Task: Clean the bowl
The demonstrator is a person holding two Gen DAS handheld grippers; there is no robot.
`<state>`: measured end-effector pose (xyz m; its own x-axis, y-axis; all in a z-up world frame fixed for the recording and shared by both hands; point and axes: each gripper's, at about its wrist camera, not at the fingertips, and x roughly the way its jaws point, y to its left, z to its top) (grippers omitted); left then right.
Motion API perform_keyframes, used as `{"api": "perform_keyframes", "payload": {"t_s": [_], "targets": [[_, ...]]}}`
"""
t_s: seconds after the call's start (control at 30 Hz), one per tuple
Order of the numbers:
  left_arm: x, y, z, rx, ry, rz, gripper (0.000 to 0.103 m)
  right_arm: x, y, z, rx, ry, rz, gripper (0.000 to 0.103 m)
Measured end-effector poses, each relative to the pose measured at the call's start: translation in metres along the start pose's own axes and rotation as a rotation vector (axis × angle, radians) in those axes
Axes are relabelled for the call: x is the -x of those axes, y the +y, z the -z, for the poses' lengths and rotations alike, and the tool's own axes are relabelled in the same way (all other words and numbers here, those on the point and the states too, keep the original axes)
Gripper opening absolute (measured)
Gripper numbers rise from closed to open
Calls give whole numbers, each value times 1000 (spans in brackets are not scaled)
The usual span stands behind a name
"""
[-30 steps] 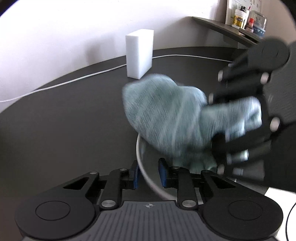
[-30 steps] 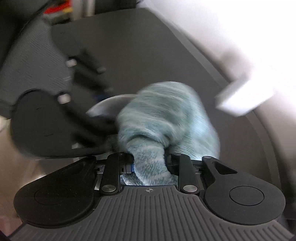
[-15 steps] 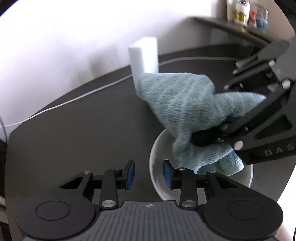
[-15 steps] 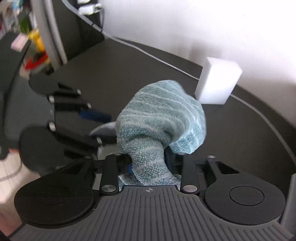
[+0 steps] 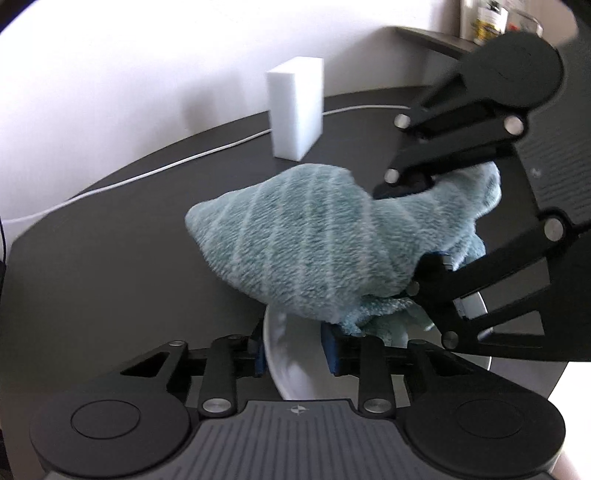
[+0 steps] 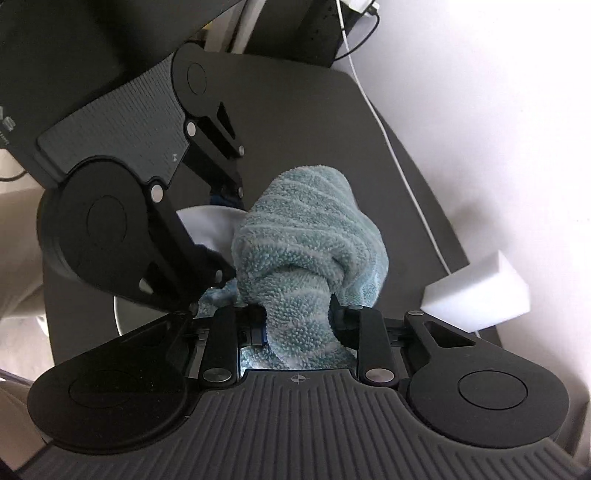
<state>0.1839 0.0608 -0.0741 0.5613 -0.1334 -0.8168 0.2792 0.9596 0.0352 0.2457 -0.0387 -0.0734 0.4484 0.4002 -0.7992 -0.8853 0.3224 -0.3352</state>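
A white bowl [image 5: 295, 354] sits on the dark table, its near rim between the fingers of my left gripper [image 5: 295, 350], which grips that rim. A teal striped towel [image 5: 314, 236] is bunched over and into the bowl. My right gripper [image 6: 297, 325] is shut on the towel [image 6: 303, 251] and shows from the right in the left wrist view [image 5: 417, 225]. In the right wrist view the bowl [image 6: 207, 221] shows only partly, behind the towel and the left gripper [image 6: 225, 236].
A white foam block [image 5: 295, 110] stands near the wall behind the bowl; it also shows in the right wrist view [image 6: 476, 295]. A white cable [image 5: 147, 173] runs along the table's back edge. A shelf with jars [image 5: 491, 18] is at the far right.
The left gripper has moved in and closed onto the bowl's near rim. The right gripper has swung the towel round over the bowl and now sits higher on the right.
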Motion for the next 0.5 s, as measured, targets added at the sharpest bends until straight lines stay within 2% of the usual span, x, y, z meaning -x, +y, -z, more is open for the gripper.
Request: {"api": "perform_keyframes", "payload": {"t_s": [0.03, 0.1, 0.17, 0.3, 0.43, 0.5], "targets": [[0, 0, 0, 21, -1, -7, 28, -1, -2, -1, -47, 8, 2, 28], [-3, -3, -1, 33, -8, -15, 28, 2, -12, 3, -227, 23, -1, 29], [-2, -4, 2, 47, -13, -18, 28, 11, -25, 21, -566, 46, -29, 31], [-4, -5, 1, 55, -18, -21, 28, 29, -21, 64, -969, 24, -137, 35], [-4, -7, 1, 55, -15, -22, 28, 25, -12, 85, -1237, 18, -230, 44], [-5, -7, 0, 51, -11, -28, 28, 22, -7, 80, -1206, 32, -209, 46]]}}
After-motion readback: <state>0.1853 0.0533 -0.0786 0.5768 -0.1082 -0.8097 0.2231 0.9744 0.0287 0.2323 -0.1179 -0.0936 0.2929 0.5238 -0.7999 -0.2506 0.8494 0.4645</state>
